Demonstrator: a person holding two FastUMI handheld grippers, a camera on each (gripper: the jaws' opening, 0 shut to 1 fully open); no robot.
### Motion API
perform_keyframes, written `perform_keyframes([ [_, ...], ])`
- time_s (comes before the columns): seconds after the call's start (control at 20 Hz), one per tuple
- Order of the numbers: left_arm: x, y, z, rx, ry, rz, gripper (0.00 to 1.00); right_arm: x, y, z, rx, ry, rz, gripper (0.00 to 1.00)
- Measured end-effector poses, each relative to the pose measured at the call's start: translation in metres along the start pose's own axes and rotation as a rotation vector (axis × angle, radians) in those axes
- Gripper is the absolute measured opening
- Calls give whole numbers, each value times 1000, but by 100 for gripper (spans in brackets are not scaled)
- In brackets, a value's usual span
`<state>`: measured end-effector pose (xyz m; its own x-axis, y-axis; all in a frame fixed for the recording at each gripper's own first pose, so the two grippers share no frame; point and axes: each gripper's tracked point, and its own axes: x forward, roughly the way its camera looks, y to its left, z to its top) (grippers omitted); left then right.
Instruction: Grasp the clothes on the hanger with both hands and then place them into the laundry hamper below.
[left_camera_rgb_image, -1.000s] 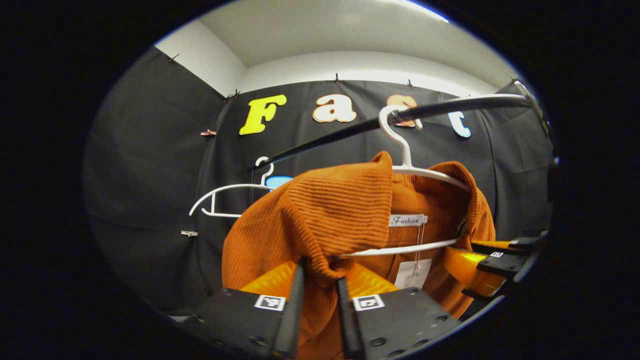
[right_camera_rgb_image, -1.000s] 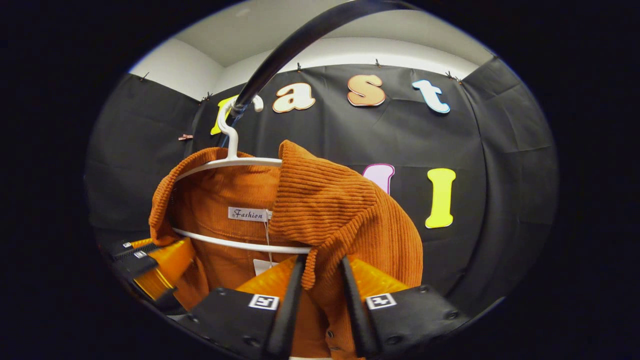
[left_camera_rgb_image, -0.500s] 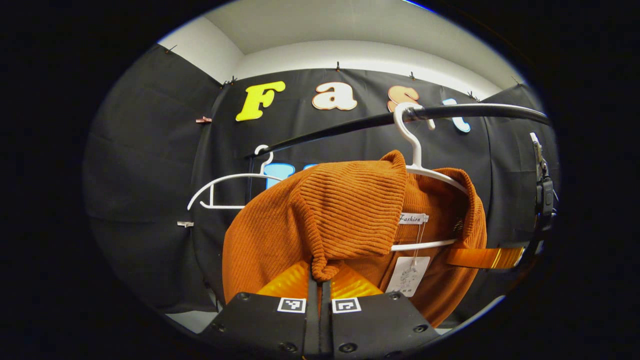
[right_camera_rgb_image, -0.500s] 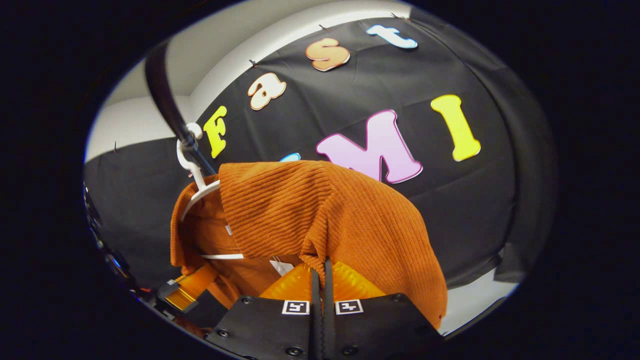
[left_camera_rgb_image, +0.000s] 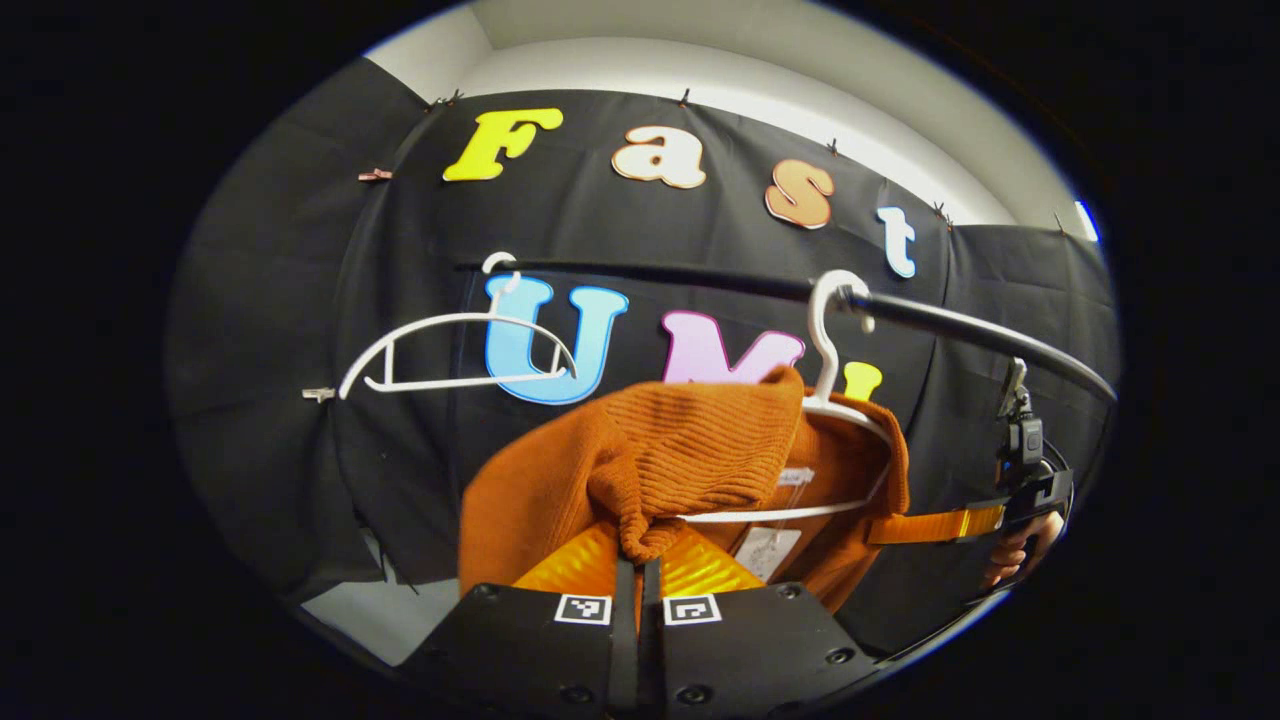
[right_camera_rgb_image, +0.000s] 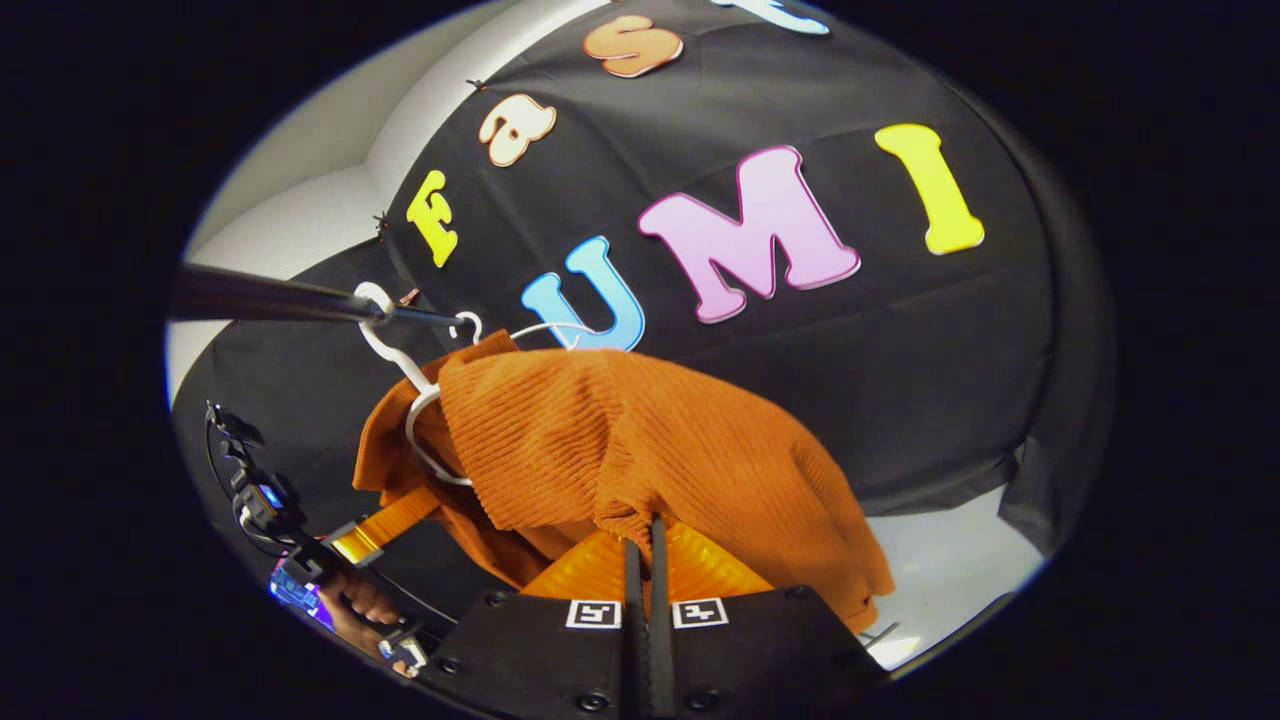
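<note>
An orange ribbed garment (left_camera_rgb_image: 690, 455) hangs on a white hanger (left_camera_rgb_image: 830, 340) hooked over a black rail (left_camera_rgb_image: 960, 325). In the left gripper view my left gripper (left_camera_rgb_image: 630, 560) is shut on a bunched fold at the garment's near shoulder. In the right gripper view the same garment (right_camera_rgb_image: 620, 440) drapes off the white hanger (right_camera_rgb_image: 400, 365), and my right gripper (right_camera_rgb_image: 640, 545) is shut on its other shoulder edge. The right gripper (left_camera_rgb_image: 940, 522) also appears far right in the left gripper view, held by a hand; the left gripper (right_camera_rgb_image: 385, 522) appears at lower left in the right gripper view.
A second, bare white hanger (left_camera_rgb_image: 450, 345) hangs on the rail to the left of the garment. The black rail (right_camera_rgb_image: 260, 297) runs in from the left in the right gripper view. Pale floor (right_camera_rgb_image: 950, 570) lies below the cloth wall.
Both grippers closed on the garment's shoulders over the last second. Since then both have pulled back and down, dragging the cloth outward along the hanger, and the rail now sits farther away.
</note>
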<state>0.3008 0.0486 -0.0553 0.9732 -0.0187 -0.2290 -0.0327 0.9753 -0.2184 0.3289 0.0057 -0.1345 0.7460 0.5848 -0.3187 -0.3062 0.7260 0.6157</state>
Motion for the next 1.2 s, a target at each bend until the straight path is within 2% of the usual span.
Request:
perform_keyframes([
  [0.15,2,22,22,17,-41,45,7,-10,-16,47,8,-180,-51,4],
  [0.25,5,37,29,13,-59,77,5,-18,-37,77,-20,-315,-138,4],
  [0.35,14,50,27,16,-55,105,5,-19,-53,94,-48,-404,-218,4],
  [0.5,26,65,11,8,-23,126,5,-3,-84,81,-78,-381,-327,4],
  [0.65,39,77,-17,-18,40,134,5,14,-110,58,-31,-334,-368,4],
  [0.75,41,83,-41,-9,80,153,5,23,-115,29,4,-294,-356,4],
  [0.85,39,88,-70,-8,112,154,5,27,-108,1,50,-268,-311,4],
  [1.05,26,83,-118,-47,133,134,5,32,-68,-48,102,-242,-177,4],
  [1.2,15,66,-148,-32,171,93,5,35,-32,-70,119,-218,-80,4],
])
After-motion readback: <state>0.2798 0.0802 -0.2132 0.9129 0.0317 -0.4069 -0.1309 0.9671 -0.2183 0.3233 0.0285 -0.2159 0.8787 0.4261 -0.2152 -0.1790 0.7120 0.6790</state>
